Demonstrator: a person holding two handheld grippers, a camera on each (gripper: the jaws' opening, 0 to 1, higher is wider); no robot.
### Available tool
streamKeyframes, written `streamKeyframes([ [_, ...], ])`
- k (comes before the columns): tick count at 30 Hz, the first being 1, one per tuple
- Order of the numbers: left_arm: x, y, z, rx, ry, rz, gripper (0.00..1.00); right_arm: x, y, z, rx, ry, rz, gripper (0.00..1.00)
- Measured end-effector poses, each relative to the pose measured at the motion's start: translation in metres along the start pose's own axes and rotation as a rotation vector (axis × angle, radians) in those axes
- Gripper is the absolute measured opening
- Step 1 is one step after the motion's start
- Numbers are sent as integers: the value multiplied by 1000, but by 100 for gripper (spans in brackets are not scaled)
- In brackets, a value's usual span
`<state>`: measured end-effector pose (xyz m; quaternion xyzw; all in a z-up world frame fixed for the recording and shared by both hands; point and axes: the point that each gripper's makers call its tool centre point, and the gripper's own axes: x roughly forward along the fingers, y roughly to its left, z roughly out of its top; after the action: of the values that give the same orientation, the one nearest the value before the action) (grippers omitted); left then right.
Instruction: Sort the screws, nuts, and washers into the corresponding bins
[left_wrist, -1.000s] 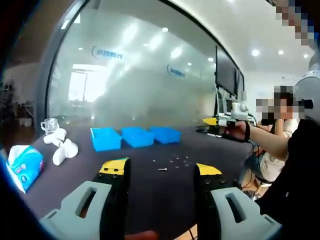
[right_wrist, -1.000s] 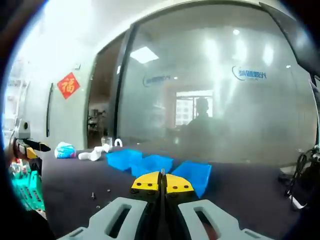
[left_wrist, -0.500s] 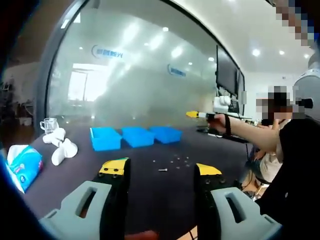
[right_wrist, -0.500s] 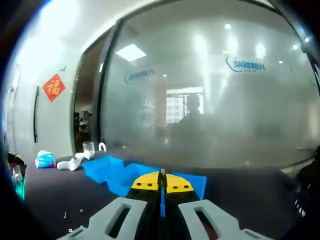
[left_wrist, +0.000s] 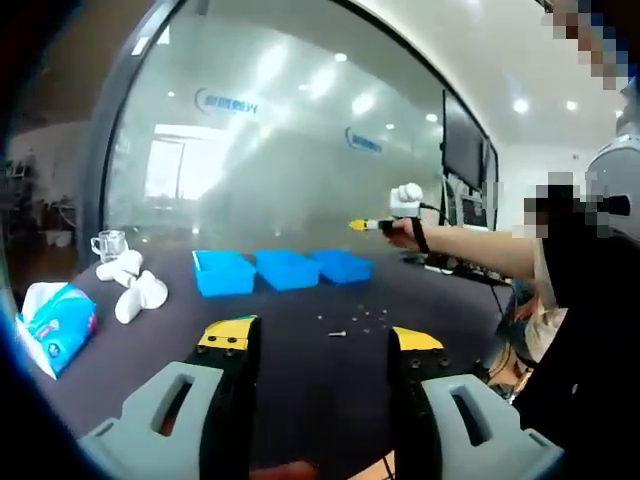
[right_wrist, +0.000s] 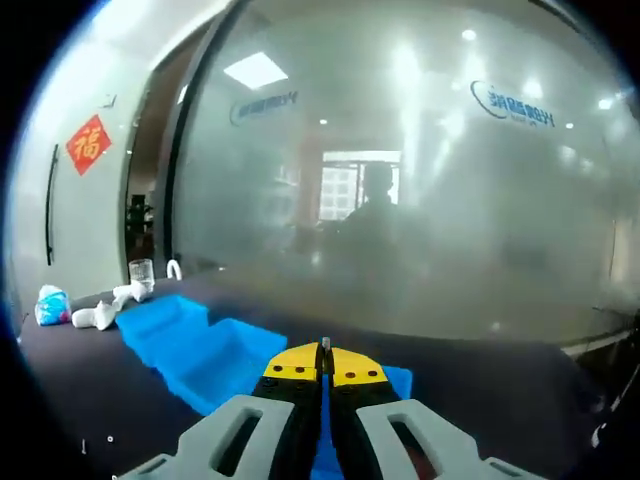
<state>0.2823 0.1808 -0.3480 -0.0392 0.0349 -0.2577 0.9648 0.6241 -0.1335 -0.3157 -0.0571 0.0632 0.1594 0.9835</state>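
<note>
Three blue bins (left_wrist: 287, 269) stand in a row on the dark table (left_wrist: 300, 390). Small screws, nuts and washers (left_wrist: 352, 320) lie scattered in front of them. My left gripper (left_wrist: 322, 338) is open and holds nothing, low over the near table. A person's hand holds my right gripper (left_wrist: 364, 224) in the air, above the rightmost bin. In the right gripper view, my right gripper (right_wrist: 323, 364) is shut, with a thin pale sliver between its tips; I cannot tell which part it is. The blue bins (right_wrist: 220, 352) lie just beyond and below it.
A tissue pack (left_wrist: 55, 312), white objects (left_wrist: 135, 290) and a glass cup (left_wrist: 108, 243) sit at the table's left. A frosted glass wall (left_wrist: 280, 170) runs behind the bins. A person's arm (left_wrist: 480, 250) reaches in from the right. Monitors (left_wrist: 465, 150) stand far right.
The right gripper has travelled left from the table's right end to above the bins, still shut. The left gripper has stayed open in place.
</note>
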Motion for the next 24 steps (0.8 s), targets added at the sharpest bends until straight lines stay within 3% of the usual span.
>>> streamKeyframes([
  [12,-7,0,2,-4,-15,8,49,15,-5,-12,-33,61,-37,0],
  [13,-8,0,1,-5,-15,9,49,14,-11,-12,-52,56,-75,3],
  [17,-9,3,0,-20,-19,21,49,13,-12,-12,-56,54,-74,22],
  [24,-11,5,2,-22,-26,26,49,0,-3,-9,-65,48,-35,29],
])
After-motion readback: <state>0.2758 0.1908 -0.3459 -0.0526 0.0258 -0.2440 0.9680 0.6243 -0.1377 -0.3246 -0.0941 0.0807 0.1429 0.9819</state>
